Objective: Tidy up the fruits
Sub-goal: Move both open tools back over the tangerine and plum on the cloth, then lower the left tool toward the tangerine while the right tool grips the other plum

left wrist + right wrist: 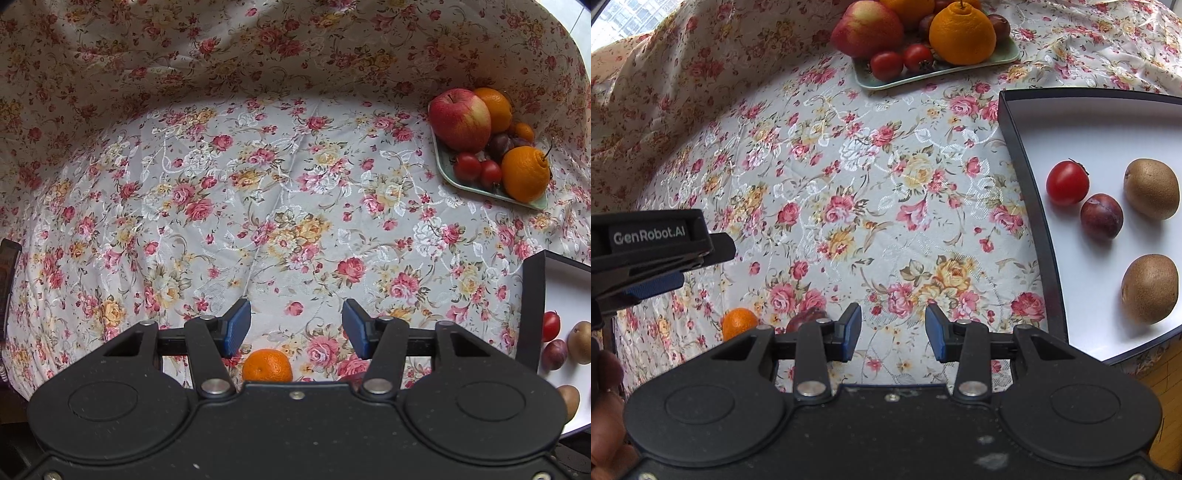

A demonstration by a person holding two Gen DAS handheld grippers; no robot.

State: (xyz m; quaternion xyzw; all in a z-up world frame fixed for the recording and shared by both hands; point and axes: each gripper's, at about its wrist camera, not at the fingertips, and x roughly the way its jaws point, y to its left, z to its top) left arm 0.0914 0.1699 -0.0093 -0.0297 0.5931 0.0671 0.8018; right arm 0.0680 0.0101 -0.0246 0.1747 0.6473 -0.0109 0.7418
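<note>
My left gripper (296, 325) is open and empty above the floral cloth. A small mandarin (267, 365) lies just below and behind its fingertips; it also shows in the right wrist view (738, 322), next to a dark plum (807, 319) half hidden by my right gripper. My right gripper (893, 328) is open and empty. A green tray (882, 83) at the back holds an apple (866, 29), oranges (962, 35), cherry tomatoes (886, 64) and plums. A black-rimmed white box (1027, 177) on the right holds a tomato (1067, 182), a plum (1101, 216) and two kiwis (1150, 188).
The floral tablecloth (258, 206) covers the table and rises as a draped backdrop behind. The left gripper's body (653, 243) reaches in from the left in the right wrist view. The table edge runs along the left side. The green tray (445, 166) sits at the far right.
</note>
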